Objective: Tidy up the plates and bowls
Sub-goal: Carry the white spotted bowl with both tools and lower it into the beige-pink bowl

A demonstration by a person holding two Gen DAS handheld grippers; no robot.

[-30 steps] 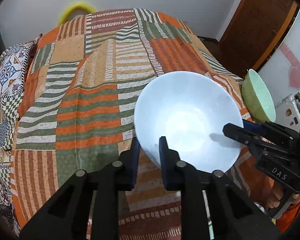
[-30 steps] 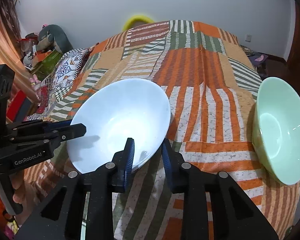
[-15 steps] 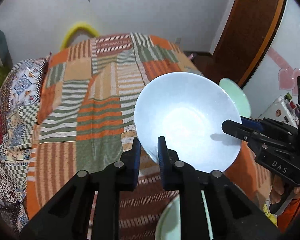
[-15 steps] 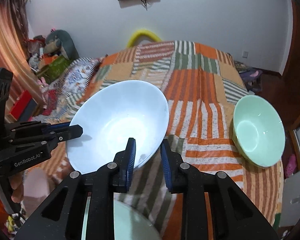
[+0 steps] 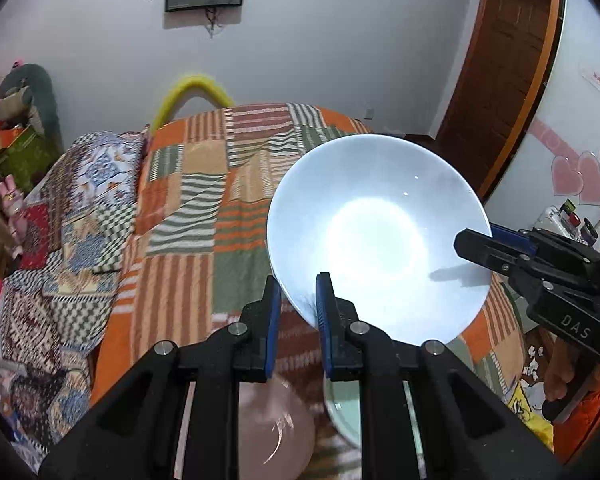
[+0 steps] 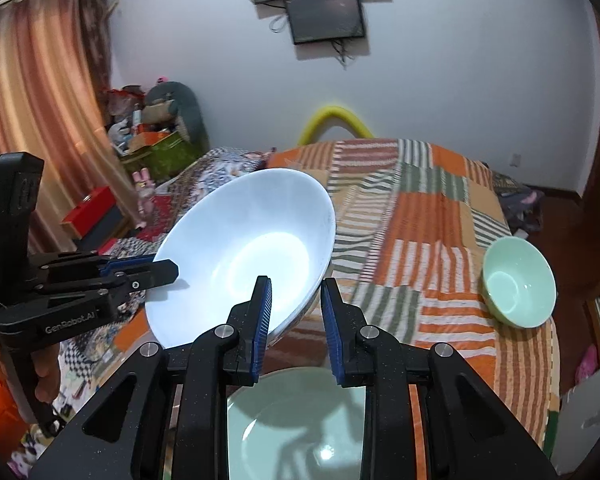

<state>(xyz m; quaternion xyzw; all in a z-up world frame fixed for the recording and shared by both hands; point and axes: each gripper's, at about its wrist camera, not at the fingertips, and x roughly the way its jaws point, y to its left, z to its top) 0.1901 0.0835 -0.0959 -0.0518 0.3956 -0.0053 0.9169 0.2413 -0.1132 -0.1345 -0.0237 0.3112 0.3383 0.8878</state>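
- the white bowl [image 5: 374, 236] is held up in the air above the patchwork bed [image 5: 204, 216], tilted so its open side faces both cameras.
- the left gripper [image 5: 296, 312] has its fingers clamped on the bowl's near rim; one blue pad sits inside the rim, the other outside.
- the right gripper [image 6: 294, 312] pinches the opposite edge of the same bowl, fingers closed on the rim, so the bowl is carried two-handed.
- directly below the fingers lies a pale green dish [image 6: 300, 424]; in the left view a pink dish [image 5: 276, 428] sits just beside it.
- a small green bowl [image 6: 518, 282] rests well apart on the bed's far right edge.
- the turning relation: the white bowl hangs ahead of and above the green dish, so the next move is probably to level it and lower it toward the cameras; neither hand is clearly nearer.
- risk, as i judge it: thin rim grips could slip while tilting.
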